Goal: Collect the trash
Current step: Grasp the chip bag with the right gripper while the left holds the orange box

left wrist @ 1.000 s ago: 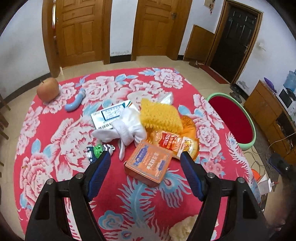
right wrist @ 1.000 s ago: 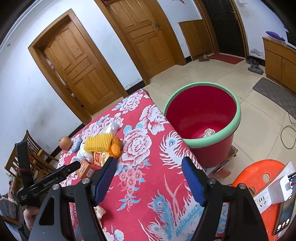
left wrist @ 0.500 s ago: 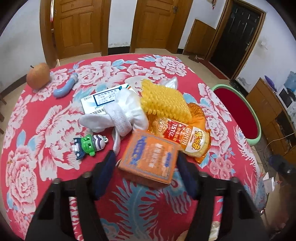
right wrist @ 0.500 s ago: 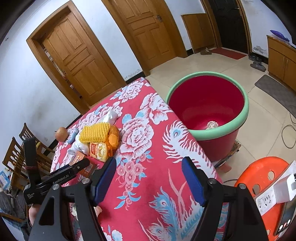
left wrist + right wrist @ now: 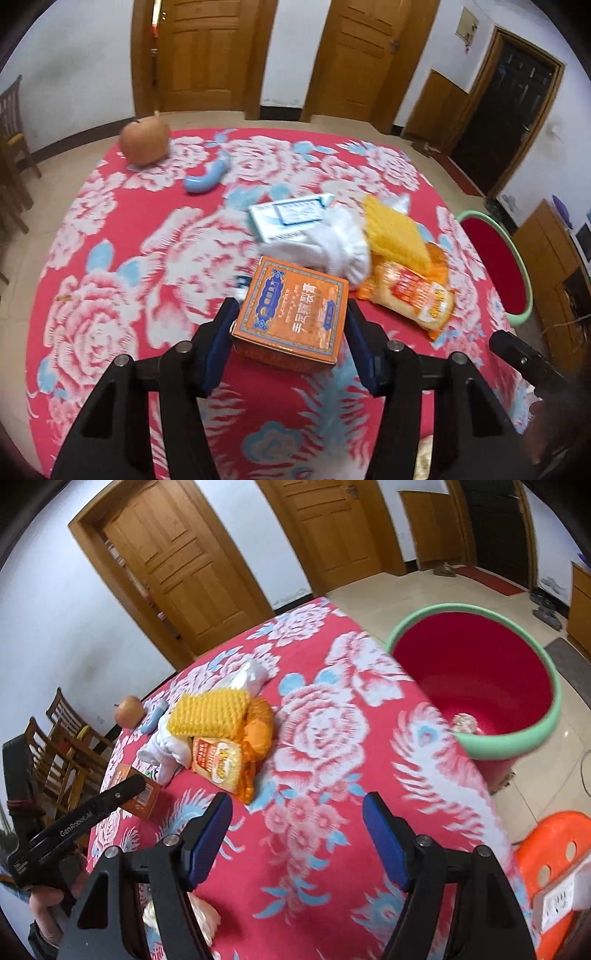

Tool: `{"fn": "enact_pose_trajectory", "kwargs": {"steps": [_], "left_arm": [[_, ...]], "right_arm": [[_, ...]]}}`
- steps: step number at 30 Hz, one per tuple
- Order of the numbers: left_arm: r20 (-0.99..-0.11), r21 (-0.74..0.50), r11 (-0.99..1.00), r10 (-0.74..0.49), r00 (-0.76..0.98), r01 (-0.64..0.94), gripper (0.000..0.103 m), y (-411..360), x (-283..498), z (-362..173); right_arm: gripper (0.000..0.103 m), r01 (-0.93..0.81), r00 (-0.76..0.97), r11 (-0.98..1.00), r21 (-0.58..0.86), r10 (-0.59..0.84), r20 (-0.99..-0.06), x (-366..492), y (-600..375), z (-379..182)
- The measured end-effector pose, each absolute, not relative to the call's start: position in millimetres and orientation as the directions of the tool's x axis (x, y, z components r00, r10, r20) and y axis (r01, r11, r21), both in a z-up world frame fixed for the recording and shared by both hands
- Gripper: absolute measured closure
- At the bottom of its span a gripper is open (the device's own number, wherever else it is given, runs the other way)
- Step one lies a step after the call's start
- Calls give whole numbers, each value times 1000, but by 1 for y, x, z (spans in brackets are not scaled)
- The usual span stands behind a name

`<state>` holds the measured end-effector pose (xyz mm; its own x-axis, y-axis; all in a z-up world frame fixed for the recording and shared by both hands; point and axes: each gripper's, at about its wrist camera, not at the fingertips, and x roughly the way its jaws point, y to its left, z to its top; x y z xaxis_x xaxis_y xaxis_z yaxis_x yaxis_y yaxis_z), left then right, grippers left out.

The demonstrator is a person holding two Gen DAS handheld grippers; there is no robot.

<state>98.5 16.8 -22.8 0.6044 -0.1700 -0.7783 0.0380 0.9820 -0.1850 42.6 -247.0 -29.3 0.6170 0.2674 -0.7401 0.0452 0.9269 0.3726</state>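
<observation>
My left gripper [image 5: 291, 314] is shut on an orange box [image 5: 293, 315], its blue pads pressed on both sides; the box sits at or just above the red floral tablecloth [image 5: 110, 258]. The box also shows in the right wrist view [image 5: 138, 794]. Behind it lie a white sock [image 5: 332, 243], a yellow sponge [image 5: 397, 230], an orange snack bag [image 5: 413, 295] and a white-blue packet [image 5: 291, 218]. My right gripper [image 5: 297, 821] is open and empty above the tablecloth. A red bin with a green rim [image 5: 476, 679] stands right of the table, a crumpled scrap inside.
An apple [image 5: 144, 139] and a blue curved object [image 5: 207, 177] lie at the table's far left. A crumpled paper ball [image 5: 203, 919] lies near the front edge. An orange plastic stool [image 5: 550, 853] stands at the right. Wooden chairs [image 5: 55, 738] stand at the left.
My left gripper has closed on the orange box and swung left. My right gripper has moved closer over the table and stays open.
</observation>
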Motion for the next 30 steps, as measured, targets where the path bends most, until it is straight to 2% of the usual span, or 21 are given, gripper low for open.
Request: {"fn": "enact_pose_trajectory", "kwargs": {"steps": [5,8,10,14,22,26,30], "left_arm": [[-778,-181,983,-141,613,-3,46,31,103,-25],[-775,-170,985,-116,621,-28,46,37,104,-24],[-774,-170,985,-111,623,-36,46,39,104,-24],[-771,-180,982,-109,628,-51,46,42,105,-24],[-766,-193,980,-116,632,-54,46,43,108,-24],[-763,-198,979,-119,635,-54,46,43,108,-24],[-766,-206,977,-122,632,-62,46,45,108,-24]], "right_arm": [[29,-24,591,913,408,342,-730,63,-228,-38],[39,-57,585,907,418,369,-722,72,-219,-42],[40,-76,593,907,414,375,-713,73,-216,-43],[51,-99,594,897,431,401,-698,80,-212,-48],[59,-106,591,888,448,418,-690,87,-212,-55],[69,-128,578,874,469,450,-681,88,-210,-56],[74,-145,577,872,468,459,-676,84,-208,-55]]}}
